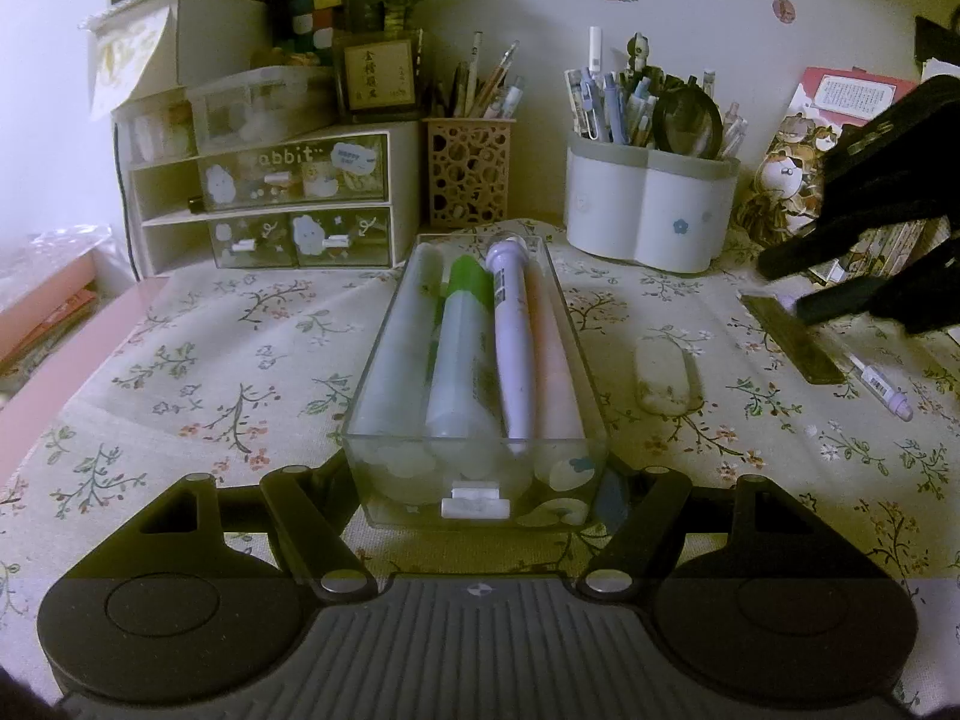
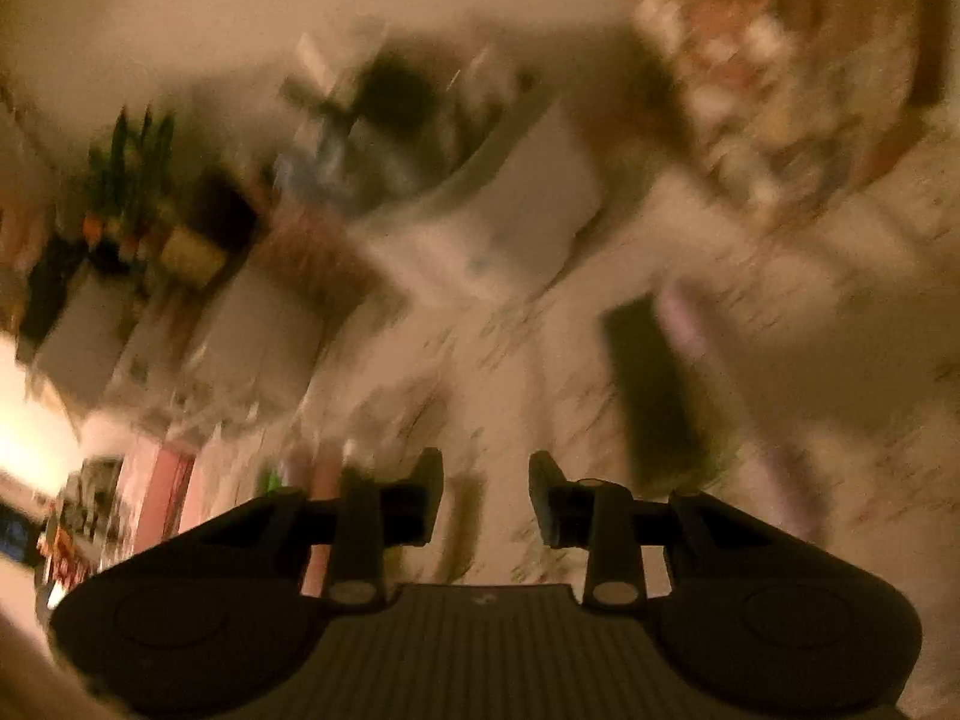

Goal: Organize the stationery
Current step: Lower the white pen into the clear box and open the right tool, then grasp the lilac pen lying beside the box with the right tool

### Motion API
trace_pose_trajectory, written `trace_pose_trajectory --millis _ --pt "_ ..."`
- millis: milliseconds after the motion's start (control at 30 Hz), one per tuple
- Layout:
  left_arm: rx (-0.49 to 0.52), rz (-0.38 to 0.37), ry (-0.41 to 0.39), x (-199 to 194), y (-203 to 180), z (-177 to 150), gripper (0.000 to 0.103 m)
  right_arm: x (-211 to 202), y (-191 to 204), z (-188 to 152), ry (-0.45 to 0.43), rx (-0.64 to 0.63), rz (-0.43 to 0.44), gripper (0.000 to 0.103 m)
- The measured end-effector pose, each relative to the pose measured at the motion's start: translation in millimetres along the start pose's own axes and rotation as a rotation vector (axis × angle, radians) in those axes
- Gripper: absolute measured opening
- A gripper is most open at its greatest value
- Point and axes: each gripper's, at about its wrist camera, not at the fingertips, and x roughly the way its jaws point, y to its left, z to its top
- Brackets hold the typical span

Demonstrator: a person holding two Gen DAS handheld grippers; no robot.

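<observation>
Clamped across the near end of a clear drawer tray [image 1: 480, 474], the left gripper [image 1: 480, 498] pins it on the floral worktop [image 1: 210, 372]. Four fat pens lie lengthwise inside, among them a green highlighter [image 1: 459, 348] and a lilac pen [image 1: 513, 348]. An eraser [image 1: 663, 375] rests just right of the tray. Farther right lie a dark ruler [image 1: 792, 339] and a small lilac pen [image 1: 882, 387]. Above them hangs the right gripper [image 2: 486, 501], its fingers [image 1: 840, 276] apart with nothing between them; its own view is badly blurred.
</observation>
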Motion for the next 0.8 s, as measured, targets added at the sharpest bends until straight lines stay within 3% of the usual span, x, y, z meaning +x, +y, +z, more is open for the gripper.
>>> trace_pose_trajectory --millis 133,233,400,567,600,700,800 --pt "-0.001 0.000 0.000 0 0 0 0.072 -23 -20 17 -0.103 -0.014 -0.100 0.039" --pt "0.000 0.000 0.000 0 0 0 0.072 -29 -28 24 -0.130 -0.037 -0.171 0.039" --pt "0.000 -0.001 0.000 0 0 0 0.072 -17 -30 19 -0.096 -0.078 -0.189 0.039" --pt "0.000 -0.001 0.000 0 0 0 0.072 0 -24 6 -0.049 -0.190 -0.266 0.039" --pt "0.000 -0.001 0.000 0 0 0 0.072 4 -25 5 -0.033 -0.196 -0.269 0.038" --pt "0.000 -0.001 0.000 0 0 0 0.072 8 -26 1 -0.019 -0.212 -0.282 0.018" --pt "-0.001 -0.001 0.000 -1 0 0 0.072 5 -27 0 -0.012 -0.202 -0.268 0.017"
